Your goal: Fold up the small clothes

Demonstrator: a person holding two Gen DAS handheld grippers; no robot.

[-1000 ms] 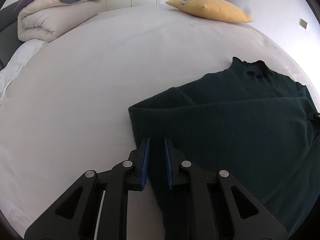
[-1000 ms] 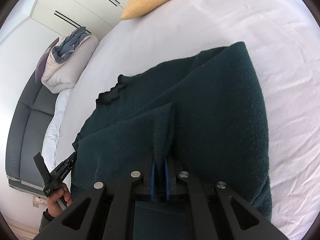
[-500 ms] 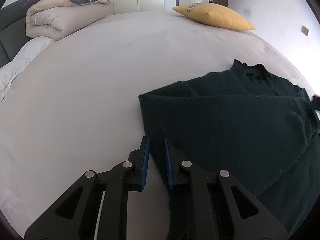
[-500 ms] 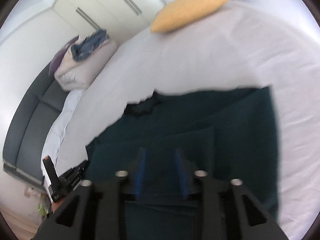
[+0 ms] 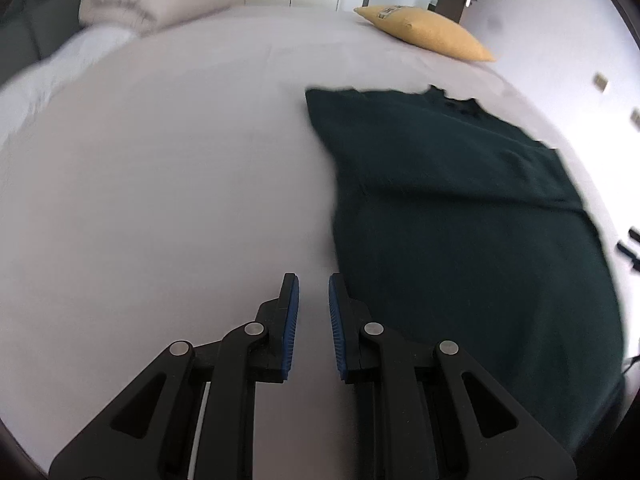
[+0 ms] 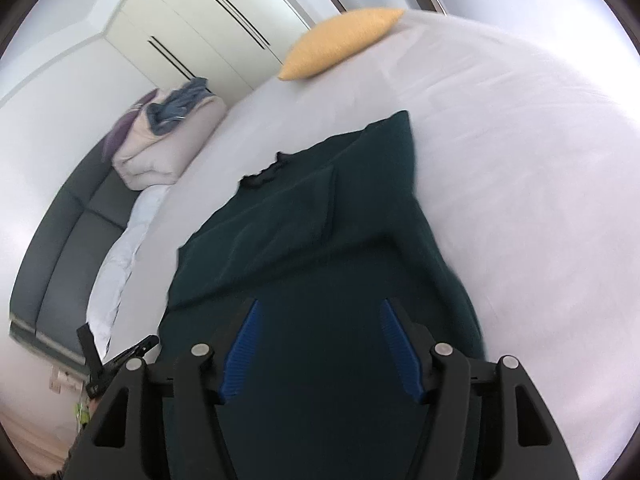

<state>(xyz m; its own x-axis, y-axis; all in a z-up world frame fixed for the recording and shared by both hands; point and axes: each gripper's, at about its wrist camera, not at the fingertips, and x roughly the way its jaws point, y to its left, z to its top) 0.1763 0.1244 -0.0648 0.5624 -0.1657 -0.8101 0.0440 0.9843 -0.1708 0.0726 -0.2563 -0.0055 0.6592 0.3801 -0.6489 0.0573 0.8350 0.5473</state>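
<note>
While my left claw (image 5: 313,300) hangs over the bare sheet with its two blue ribbed pads a narrow gap apart and nothing between them, my right claw (image 6: 320,344) has its pads spread wide above the garment, gripping nothing either. One dark green sweater (image 5: 460,216) lies flat on the bed (image 5: 160,180), a fuzzy knit with a scalloped collar (image 6: 260,172) at the far end and one fold lying across the upper body. From the left wrist it sits just to the right of my fingers (image 5: 290,312); from the right wrist it lies directly under and ahead of the pads. The sheet is pale, smooth and lightly creased. One mustard-yellow pillow (image 5: 424,34), plump and pointed at its corners, rests at the far edge. One rolled beige duvet (image 6: 160,152) with blue cloth bundled on top sits against a dark grey padded headboard (image 6: 60,248). Tall cream wardrobe doors (image 6: 200,20) stand behind.
</note>
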